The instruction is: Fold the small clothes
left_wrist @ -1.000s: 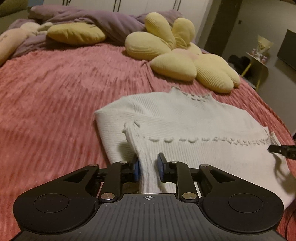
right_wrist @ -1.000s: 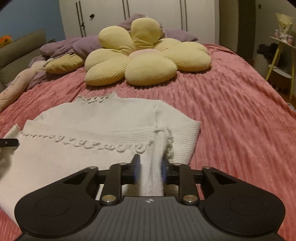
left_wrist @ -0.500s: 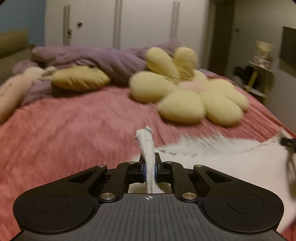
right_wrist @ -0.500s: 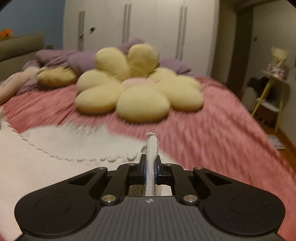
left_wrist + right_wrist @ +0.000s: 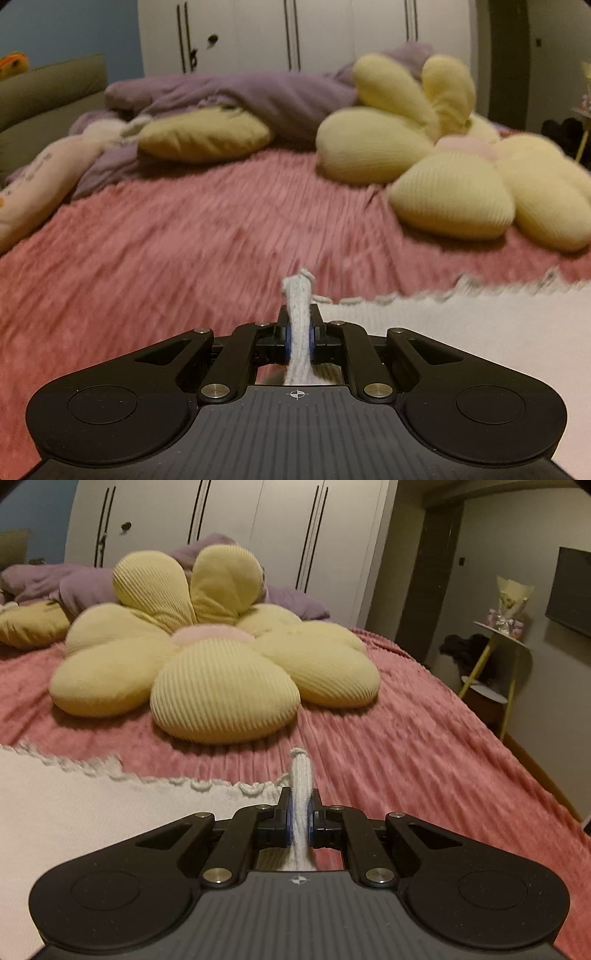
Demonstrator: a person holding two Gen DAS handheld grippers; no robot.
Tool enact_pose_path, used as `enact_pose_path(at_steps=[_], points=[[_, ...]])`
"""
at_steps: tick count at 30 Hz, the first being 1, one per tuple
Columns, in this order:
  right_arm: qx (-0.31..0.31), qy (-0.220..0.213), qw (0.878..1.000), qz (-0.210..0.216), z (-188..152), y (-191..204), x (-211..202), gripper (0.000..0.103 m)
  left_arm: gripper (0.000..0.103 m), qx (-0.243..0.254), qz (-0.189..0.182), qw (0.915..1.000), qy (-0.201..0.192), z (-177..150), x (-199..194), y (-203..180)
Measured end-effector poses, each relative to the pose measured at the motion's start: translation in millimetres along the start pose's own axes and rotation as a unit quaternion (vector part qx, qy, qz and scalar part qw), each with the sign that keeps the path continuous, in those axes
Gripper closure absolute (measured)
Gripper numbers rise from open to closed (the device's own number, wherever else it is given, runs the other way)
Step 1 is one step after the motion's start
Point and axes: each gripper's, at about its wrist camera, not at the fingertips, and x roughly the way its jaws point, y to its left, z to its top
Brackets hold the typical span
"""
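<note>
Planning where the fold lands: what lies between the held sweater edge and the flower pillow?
In the right wrist view, only bare pink bedspread lies between the sweater and the flower pillow.

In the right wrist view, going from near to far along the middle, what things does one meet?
right gripper shut on the white sweater → pink bedspread → yellow flower cushion → purple blanket → white wardrobe
</note>
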Motion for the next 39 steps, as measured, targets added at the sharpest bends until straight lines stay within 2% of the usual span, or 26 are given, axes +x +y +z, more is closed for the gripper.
enact_pose_path(at_steps=[3,5,6,7,8,9,11,13,16,18,20,22,24,25,26,28,31,34,37,39], points=[[-0.006,0.006,1.000,-0.003,-9.2,2.5,7.9,0.096,0.081,-0.013,0.010,0.9999,0.005,-11.1,8.5,3.4],[0.000,0.011,1.000,-0.006,-12.4,0.8,13.0,0.093,0.066,-0.022,0.023,0.9994,0.008,-13.2,11.6,6.2],[0.001,0.013,1.000,-0.006,-12.9,0.3,15.5,0.089,0.050,-0.026,0.035,0.9989,0.014,-13.6,13.4,6.3],[-0.003,0.014,1.000,-0.015,-14.1,1.1,18.0,0.079,0.039,-0.033,0.049,0.9981,0.019,-12.2,14.3,7.6],[-0.004,0.018,0.999,-0.027,-14.2,2.1,21.7,0.069,0.034,-0.043,0.060,0.9970,0.021,-9.5,12.0,10.1],[-0.002,0.023,0.999,-0.036,-13.4,2.1,23.6,0.065,0.030,-0.053,0.062,0.9964,0.022,-7.4,7.2,12.8],[0.001,0.028,0.998,-0.057,-9.8,-0.6,24.2,0.042,0.026,-0.070,0.042,0.9964,0.021,-5.6,-9.1,20.3],[0.028,0.023,0.998,-0.053,-5.2,-12.2,13.4,0.037,0.021,-0.082,0.024,0.9963,0.013,-7.8,-30.8,24.1],[0.072,-0.003,0.997,-0.020,-10.0,-27.9,-24.0,0.039,0.017,-0.092,-0.018,0.9954,0.017,-21.2,-65.0,24.8],[0.088,-0.007,0.996,0.031,-21.5,-29.6,-56.6,0.045,0.013,-0.093,-0.044,0.9942,0.033,-36.3,-81.9,15.5],[0.077,-0.019,0.995,0.067,-35.5,-21.1,-87.7,0.045,0.012,-0.078,-0.071,0.9933,0.047,-49.8,-88.6,1.7],[0.055,-0.027,0.994,0.094,-49.1,-9.9,-110.8,0.046,0.010,-0.051,-0.070,0.9943,0.062,-59.7,-87.1,-13.4],[0.027,-0.017,0.992,0.119,-60.2,1.3,-123.2,0.055,0.005,-0.015,-0.040,0.9979,0.048,-65.6,-84.5,-23.2],[0.017,-0.004,0.992,0.124,-64.9,5.4,-124.4,0.069,0.004,-0.003,-0.035,0.9986,0.040,-66.1,-83.3,-24.1],[0.008,0.014,0.992,0.126,-69.4,8.4,-122.4,0.072,0.004,-0.003,-0.033,0.9987,0.039,-65.9,-81.6,-22.0],[-0.009,0.028,0.993,0.111,-76.8,8.0,-117.8,0.073,0.002,-0.020,-0.037,0.9978,0.052,-64.2,-78.1,-14.2],[-0.028,0.022,0.994,0.105,-81.9,0.6,-114.4,0.073,0.003,-0.067,-0.038,0.9940,0.078,-62.4,-88.4,2.0],[-0.020,0.029,0.996,0.085,-77.9,-6.4,-120.7,0.073,0.003,-0.103,-0.038,0.9894,0.096,-68.1,-99.3,20.8],[-0.005,0.047,0.995,0.091,-81.6,-13.9,-139.1,0.073,0.003,-0.114,-0.021,0.9873,0.108,-79.1,-110.0,39.9],[0.035,0.064,0.990,0.121,-87.5,-23.6,-150.8,0.072,0.003,-0.124,-0.035,0.9851,0.114,-86.6,-115.6,51.8]])
